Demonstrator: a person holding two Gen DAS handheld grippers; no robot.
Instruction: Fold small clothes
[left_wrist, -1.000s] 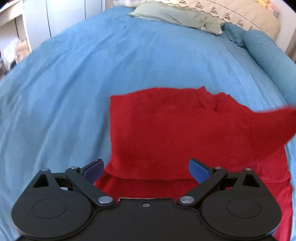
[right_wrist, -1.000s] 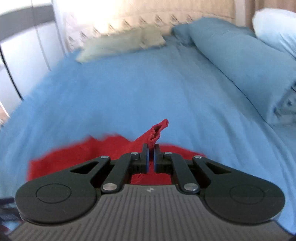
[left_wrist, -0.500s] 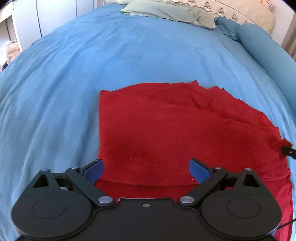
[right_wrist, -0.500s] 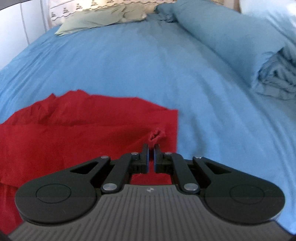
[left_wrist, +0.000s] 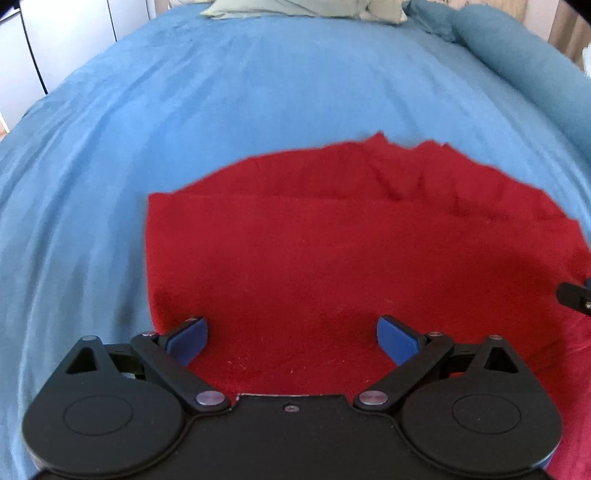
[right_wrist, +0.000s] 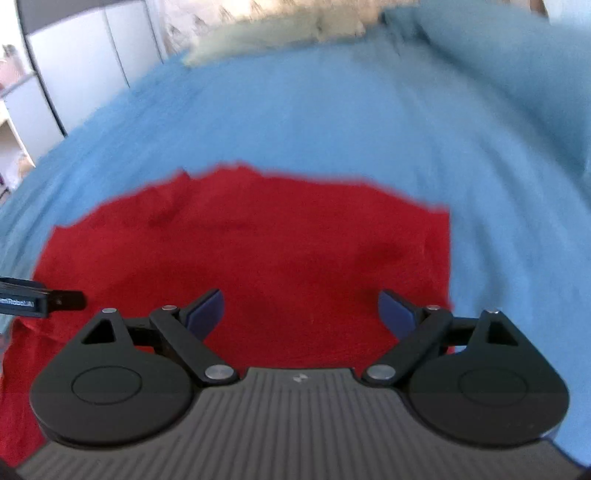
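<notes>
A red garment (left_wrist: 332, 251) lies folded over on the blue bedspread (left_wrist: 184, 110). It also shows in the right wrist view (right_wrist: 258, 251). My left gripper (left_wrist: 291, 336) is open and empty, low over the garment's near left part. My right gripper (right_wrist: 301, 310) is open and empty, over the garment's near right part. A finger of the right gripper (left_wrist: 574, 297) shows at the right edge of the left wrist view. A finger of the left gripper (right_wrist: 40, 299) shows at the left edge of the right wrist view.
A pale green pillow (left_wrist: 295, 7) lies at the head of the bed. A rolled blue duvet (left_wrist: 524, 66) runs along the right side. White cupboard doors (right_wrist: 92, 66) stand to the left of the bed.
My right gripper has opened and let go of the garment's edge, which now lies flat. Both grippers have moved lower and closer over the garment.
</notes>
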